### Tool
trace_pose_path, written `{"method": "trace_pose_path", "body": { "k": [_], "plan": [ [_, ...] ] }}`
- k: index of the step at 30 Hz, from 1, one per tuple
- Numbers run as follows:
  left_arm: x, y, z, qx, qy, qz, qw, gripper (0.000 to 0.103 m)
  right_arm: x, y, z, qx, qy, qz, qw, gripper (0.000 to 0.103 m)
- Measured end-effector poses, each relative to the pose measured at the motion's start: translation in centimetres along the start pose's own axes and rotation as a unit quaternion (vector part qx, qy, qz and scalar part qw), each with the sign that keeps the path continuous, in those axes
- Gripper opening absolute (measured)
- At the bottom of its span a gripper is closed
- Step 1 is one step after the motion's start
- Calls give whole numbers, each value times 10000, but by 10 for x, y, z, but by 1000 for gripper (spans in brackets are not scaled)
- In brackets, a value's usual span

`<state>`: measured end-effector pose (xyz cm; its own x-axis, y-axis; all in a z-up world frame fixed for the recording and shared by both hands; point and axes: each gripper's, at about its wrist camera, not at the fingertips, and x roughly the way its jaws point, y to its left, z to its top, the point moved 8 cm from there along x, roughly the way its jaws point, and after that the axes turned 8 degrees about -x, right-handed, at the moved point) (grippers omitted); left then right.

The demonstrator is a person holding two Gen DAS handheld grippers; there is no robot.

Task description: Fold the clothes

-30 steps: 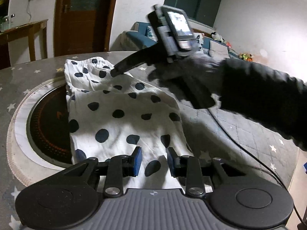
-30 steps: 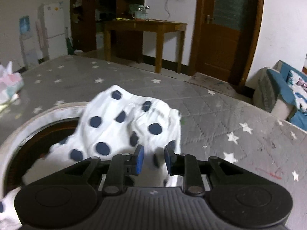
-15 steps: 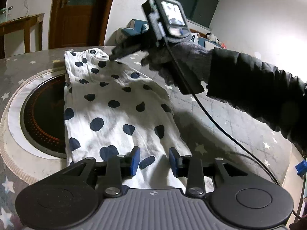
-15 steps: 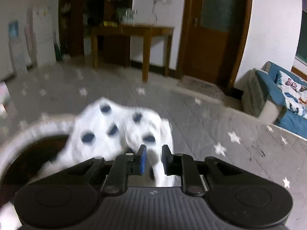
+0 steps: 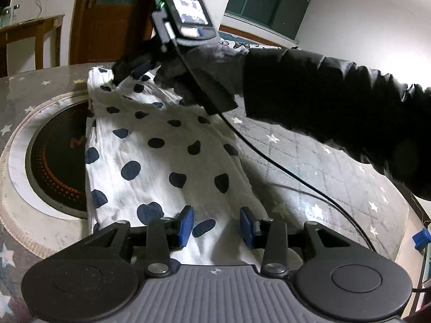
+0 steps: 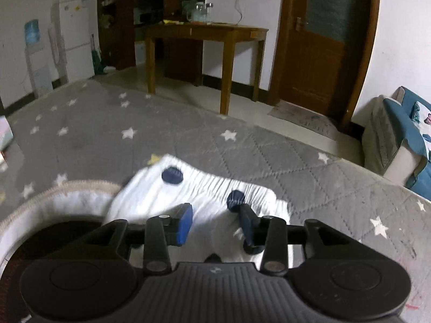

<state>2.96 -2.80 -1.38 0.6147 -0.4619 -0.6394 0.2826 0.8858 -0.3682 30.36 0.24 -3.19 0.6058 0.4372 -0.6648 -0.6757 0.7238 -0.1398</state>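
Observation:
A white garment with navy dots (image 5: 150, 161) lies lengthwise on the grey star-patterned table cover (image 5: 309, 167), its left side over a round black cooktop (image 5: 54, 156). My left gripper (image 5: 216, 227) sits at the garment's near end. Its jaws are opening, and the cloth lies between the blue pads without being pinched. At the far end, a gloved hand in a black sleeve holds my right gripper (image 5: 126, 71). In the right wrist view, the right gripper (image 6: 216, 224) hovers over the gathered waistband (image 6: 204, 188). Its jaws are opening, with cloth under the gap but not pressed.
A black cable (image 5: 269, 158) trails from the right gripper across the cover beside the garment. The cooktop's pale rim (image 6: 54, 196) curves at the left. Beyond the table's edge stand a wooden side table (image 6: 204, 32), a brown door (image 6: 323, 40) and a blue sofa (image 6: 404, 123).
The right gripper carried the bunched far end outward, and its jaws spread off the cloth, which now lies flatter. The left jaws widened a little; the left hand stayed put.

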Motion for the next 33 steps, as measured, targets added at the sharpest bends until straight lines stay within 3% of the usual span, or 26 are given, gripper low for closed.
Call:
{"method": "trace_pose_path", "body": {
  "k": [5,14,20,24,31,33],
  "plan": [
    [-14,10,10,-107,-303,119,9994,42,-51,8,-17,-247,-85,291,9992,39],
    [-28,47,24,-713,-627,417,9946,40,-161,69,-111,-540,81,1136,9920,41],
    [-28,62,9,-726,-542,800,9927,33,-188,72,-148,-602,72,820,9948,41],
    [-36,68,1,-685,-591,1029,9906,30,-213,78,-153,-526,-183,709,9959,41],
    [-48,58,-3,-604,-655,1025,9907,30,-248,136,-162,-657,-411,1531,9852,42],
    [-47,59,-8,-632,-558,1108,9903,30,-247,145,-174,-828,-248,1461,9855,42]
  ]
}}
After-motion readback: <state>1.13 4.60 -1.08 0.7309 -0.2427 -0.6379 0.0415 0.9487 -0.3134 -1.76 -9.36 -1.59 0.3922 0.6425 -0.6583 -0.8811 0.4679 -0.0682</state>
